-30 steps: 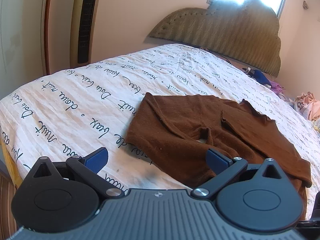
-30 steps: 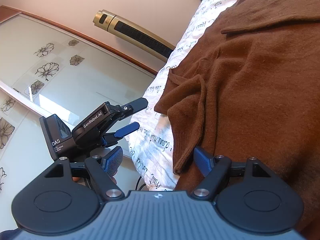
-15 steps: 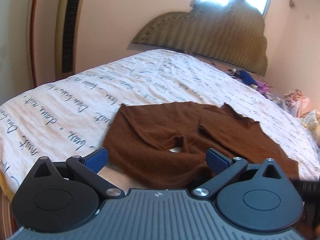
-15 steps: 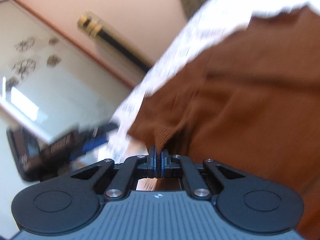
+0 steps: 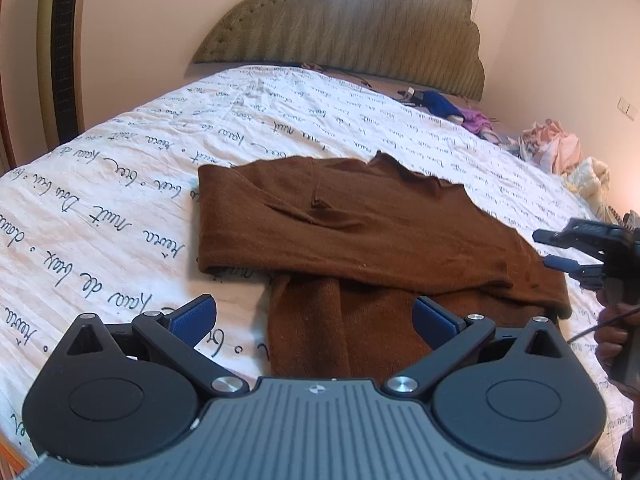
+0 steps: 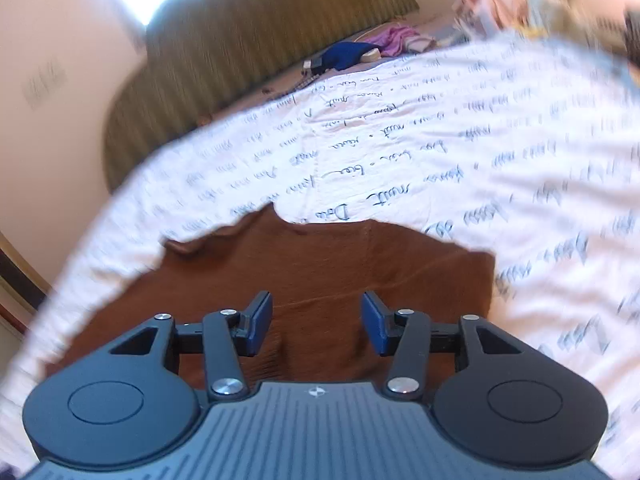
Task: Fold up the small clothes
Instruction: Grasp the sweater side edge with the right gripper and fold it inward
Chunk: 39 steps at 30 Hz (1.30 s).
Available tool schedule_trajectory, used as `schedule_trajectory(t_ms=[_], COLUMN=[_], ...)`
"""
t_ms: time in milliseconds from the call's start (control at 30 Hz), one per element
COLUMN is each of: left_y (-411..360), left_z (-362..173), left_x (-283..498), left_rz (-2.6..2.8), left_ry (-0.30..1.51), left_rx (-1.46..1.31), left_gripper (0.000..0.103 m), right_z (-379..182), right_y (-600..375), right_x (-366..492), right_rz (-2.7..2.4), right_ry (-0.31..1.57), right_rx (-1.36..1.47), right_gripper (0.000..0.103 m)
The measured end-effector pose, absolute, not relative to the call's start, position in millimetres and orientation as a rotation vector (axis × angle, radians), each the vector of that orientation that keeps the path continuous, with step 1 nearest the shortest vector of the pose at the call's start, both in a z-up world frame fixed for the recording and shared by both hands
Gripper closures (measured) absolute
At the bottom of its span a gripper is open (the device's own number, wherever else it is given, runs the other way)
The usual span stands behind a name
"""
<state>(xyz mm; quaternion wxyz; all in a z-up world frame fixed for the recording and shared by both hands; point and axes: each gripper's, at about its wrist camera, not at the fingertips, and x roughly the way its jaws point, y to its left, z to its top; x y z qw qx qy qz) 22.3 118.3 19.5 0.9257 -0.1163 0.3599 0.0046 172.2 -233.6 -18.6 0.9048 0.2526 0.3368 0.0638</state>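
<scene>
Bed [image 5: 120, 208]: white sheet printed with handwriting, filling most of both views and serving as the folding surface. Headboard [image 5: 360, 40]: olive, padded, against a pale wall at the far end. Garment [image 5: 360, 232]: brown knit, lying flat near the bed's near edge, one band folded across the body and a sleeve or hem trailing toward the camera; the flat lay suggests a fold partly made. Left gripper [image 5: 314, 316]: fingers spread wide, holding nothing, poised over the trailing part, probably ready to take it. Right gripper [image 6: 316, 322]: fingers parted, empty, above the garment's right side; that view is motion-blurred. Loose clothes [image 5: 560, 148]: heaped at the far right corner, well apart from the garment.
</scene>
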Motion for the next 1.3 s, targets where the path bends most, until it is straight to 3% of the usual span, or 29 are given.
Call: schedule_trajectory(t_ms=[33, 133, 400, 467, 500, 533, 900, 1300], left_y=[118, 119, 116, 116, 117, 117, 130, 117], left_z=[18, 16, 14, 14, 14, 15, 18, 8], left_x=[24, 23, 25, 26, 26, 25, 24, 28], left_rz=[0.008, -0.001, 0.002, 0.004, 0.006, 0.009, 0.047, 0.030], left_ry=[0.747, 0.754, 0.762, 0.764, 0.763, 0.760, 0.748, 0.776], left_rx=[-0.242, -0.262, -0.256, -0.263, -0.260, -0.256, -0.277, -0.233], left_gripper=[0.000, 0.000, 0.000, 0.000, 0.000, 0.000, 0.000, 0.000], right_z=[-25, -50, -79, -74, -73, -73, -16, -45], right_y=[-240, -247, -214, -206, -202, -201, -228, -282], right_x=[166, 162, 177, 178, 182, 187, 179, 169], right_rz=[0.189, 0.268, 0.281, 0.243, 0.235, 0.238, 0.052, -0.068], right_ry=[0.705, 0.776, 0.801, 0.784, 0.784, 0.797, 0.554, 0.586], right_rx=[0.609, 0.834, 0.906, 0.852, 0.831, 0.828, 0.582, 0.615], right_gripper=[0.048, 0.046, 0.047, 0.066, 0.093, 0.096, 0.097, 0.096])
